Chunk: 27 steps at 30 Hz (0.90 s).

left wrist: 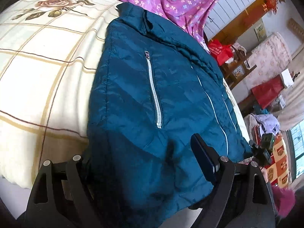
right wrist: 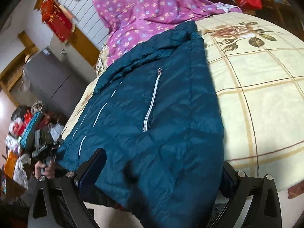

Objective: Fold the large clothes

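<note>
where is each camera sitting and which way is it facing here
Left wrist: on the left gripper at the bed's near edge, facing up the teal jacket; its fingers straddle the hem.
Right wrist: on the right gripper, same hem, facing the purple floral quilt; the person's hand shows left.
Shared: jacket, pocket zipper, rose blanket.

Both wrist cameras sat low at the foot edge of the bed (left wrist: 47,60), close to the hem of the teal jacket (left wrist: 148,95), looking forward along their fingers toward the headboard (left wrist: 233,13). Left view faced up the jacket with the room's right side at its edge; right view faced likewise, with the room's left side. Shared: the jacket, its silver zipper (right wrist: 152,102), purple floral quilt (right wrist: 140,9), rose-print blanket.
</note>
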Motion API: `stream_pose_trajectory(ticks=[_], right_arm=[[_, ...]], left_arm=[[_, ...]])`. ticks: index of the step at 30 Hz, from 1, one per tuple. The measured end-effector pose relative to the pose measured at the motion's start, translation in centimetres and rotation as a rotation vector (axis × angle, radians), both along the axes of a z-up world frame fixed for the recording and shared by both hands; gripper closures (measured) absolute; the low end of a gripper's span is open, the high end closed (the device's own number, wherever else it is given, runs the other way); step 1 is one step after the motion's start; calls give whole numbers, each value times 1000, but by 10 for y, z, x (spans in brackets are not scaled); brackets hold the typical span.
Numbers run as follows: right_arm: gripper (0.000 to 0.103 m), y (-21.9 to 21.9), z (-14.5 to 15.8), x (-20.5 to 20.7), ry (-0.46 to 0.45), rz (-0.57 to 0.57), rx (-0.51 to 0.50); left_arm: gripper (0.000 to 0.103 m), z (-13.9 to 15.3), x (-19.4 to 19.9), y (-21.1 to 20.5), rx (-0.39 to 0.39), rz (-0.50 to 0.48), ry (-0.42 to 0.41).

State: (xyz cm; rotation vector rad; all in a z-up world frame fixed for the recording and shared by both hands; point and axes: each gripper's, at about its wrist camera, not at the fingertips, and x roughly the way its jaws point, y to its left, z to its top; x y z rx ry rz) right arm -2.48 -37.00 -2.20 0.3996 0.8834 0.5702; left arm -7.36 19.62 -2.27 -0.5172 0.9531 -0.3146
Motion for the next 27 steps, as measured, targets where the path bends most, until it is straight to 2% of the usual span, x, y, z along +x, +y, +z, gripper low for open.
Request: stream_pose_trajectory(ticks=[1,2,5,6,8,13,19,24,27], right_arm=[[0,2,0,0,-3,4,-8],[5,4,1,0,-4,18,-17],[43,2,-4,3,30,36,5],[49,-1,-4,4,36,21,7],[55,-4,-7,5,48,3,17],[56,-2,-6,4,39,-4,-4],[51,-4,-7,6,63,-14,33],[30,4,-3,5,48,19,22],[30,7,-3,3,31,18,6]], left_arm=[[17,0,0,-4,18,-10,-3],[17,1,-1,-7,44,-18,-9],[17,1,-3,-15,93,-28,-23],[17,1,-3,-17,105,-25,-27],[17,0,-3,-19,121,-19,-34],[17,-2,-2,-24,159,-3,-40],[17,-2,-4,-29,207,3,-47],[17,-2,-4,-33,238,-2,-53],[17,-2,-4,-32,217,5,-55]])
